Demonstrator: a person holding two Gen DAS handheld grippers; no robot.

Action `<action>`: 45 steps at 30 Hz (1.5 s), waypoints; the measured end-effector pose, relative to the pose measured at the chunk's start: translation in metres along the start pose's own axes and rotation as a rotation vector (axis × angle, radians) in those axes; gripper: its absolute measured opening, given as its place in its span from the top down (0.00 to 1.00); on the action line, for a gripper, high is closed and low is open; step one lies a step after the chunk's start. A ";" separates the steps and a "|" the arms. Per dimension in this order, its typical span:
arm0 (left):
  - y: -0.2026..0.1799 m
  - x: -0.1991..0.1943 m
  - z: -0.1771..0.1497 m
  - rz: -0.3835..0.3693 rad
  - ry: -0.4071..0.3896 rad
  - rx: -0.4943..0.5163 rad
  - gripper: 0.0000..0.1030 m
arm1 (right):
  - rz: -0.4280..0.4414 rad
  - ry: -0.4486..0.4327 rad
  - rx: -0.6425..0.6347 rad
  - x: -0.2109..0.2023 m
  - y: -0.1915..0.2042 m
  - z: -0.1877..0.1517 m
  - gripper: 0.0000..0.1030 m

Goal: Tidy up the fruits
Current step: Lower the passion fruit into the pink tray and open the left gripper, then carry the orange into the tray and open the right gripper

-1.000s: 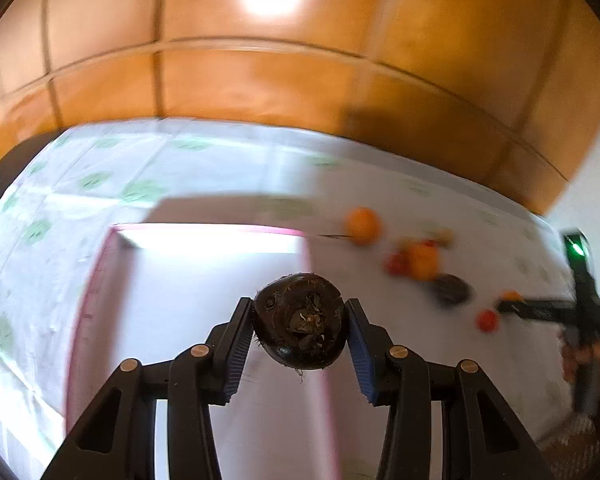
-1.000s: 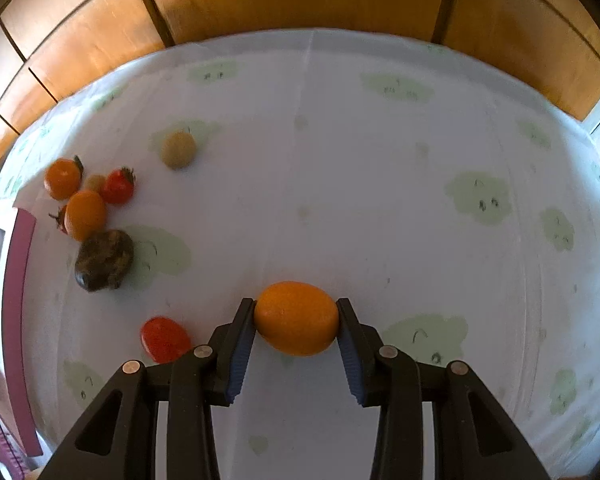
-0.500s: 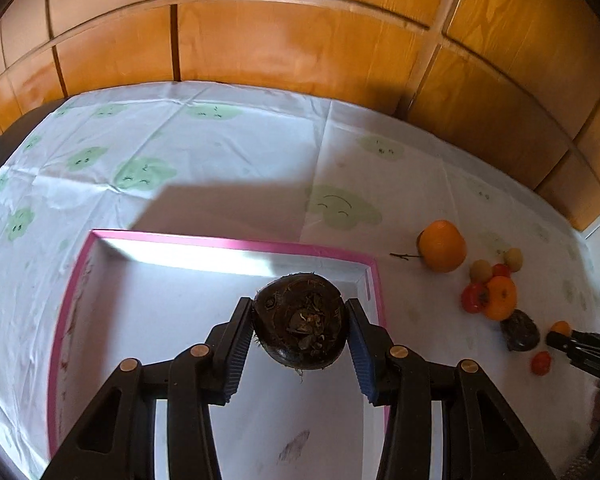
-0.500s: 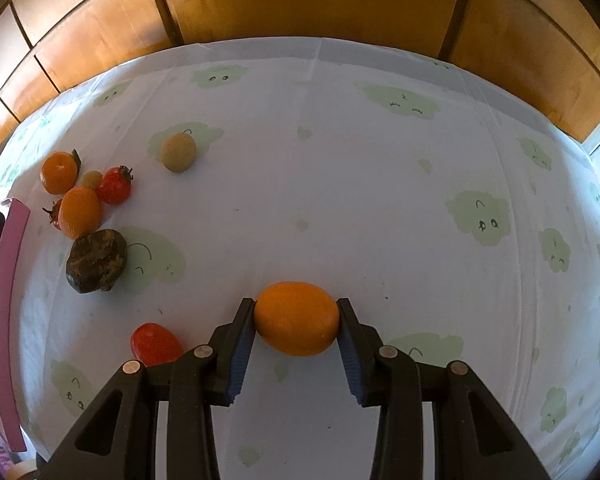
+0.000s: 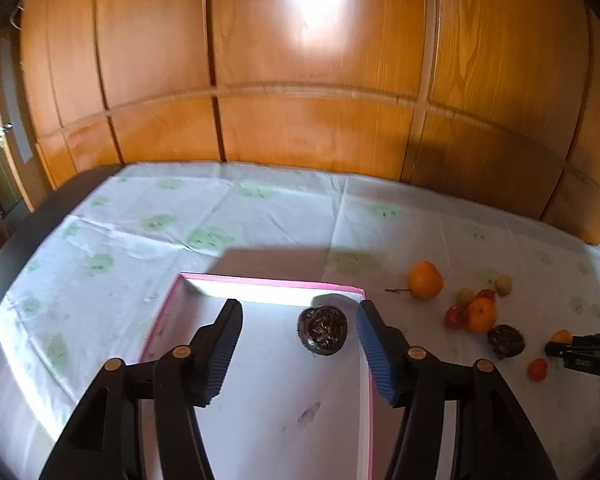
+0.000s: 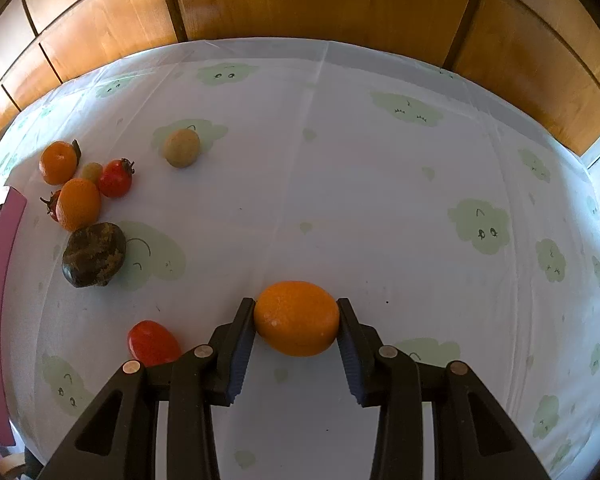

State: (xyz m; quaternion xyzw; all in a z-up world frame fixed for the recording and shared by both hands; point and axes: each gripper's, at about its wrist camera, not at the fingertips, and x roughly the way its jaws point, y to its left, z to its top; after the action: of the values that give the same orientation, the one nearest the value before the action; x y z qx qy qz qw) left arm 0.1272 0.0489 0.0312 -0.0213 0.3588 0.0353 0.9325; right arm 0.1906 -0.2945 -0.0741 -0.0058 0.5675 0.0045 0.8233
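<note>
Left tongs (image 5: 299, 334) spread wide; dark round wrinkled fruit (image 5: 322, 330) lies loose between them in the pink-rimmed white tray (image 5: 268, 281). Right tongs (image 6: 296, 322) clamp the smooth orange oval fruit (image 6: 297, 317) across its long ends. Likely firm, slick: hold mid-body.

The counter (image 6: 340, 184), under a cloud-print cloth (image 6: 380, 240), carries a pink-rimmed tray (image 5: 268, 280) at nine o'clock and loose fruits (image 6: 80, 200) toward ten.
</note>
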 end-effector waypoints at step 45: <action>0.065 -0.083 -0.040 0.156 -0.112 -0.079 0.31 | 0.417 -0.189 -0.408 -0.086 0.258 -0.021 0.61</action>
State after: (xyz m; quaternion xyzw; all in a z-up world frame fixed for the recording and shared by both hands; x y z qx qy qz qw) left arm 0.0337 0.1073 0.0565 -0.0281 0.3049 0.1228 0.9440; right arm 0.1365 -0.0368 -0.0020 -0.0538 0.4649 0.2877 0.8356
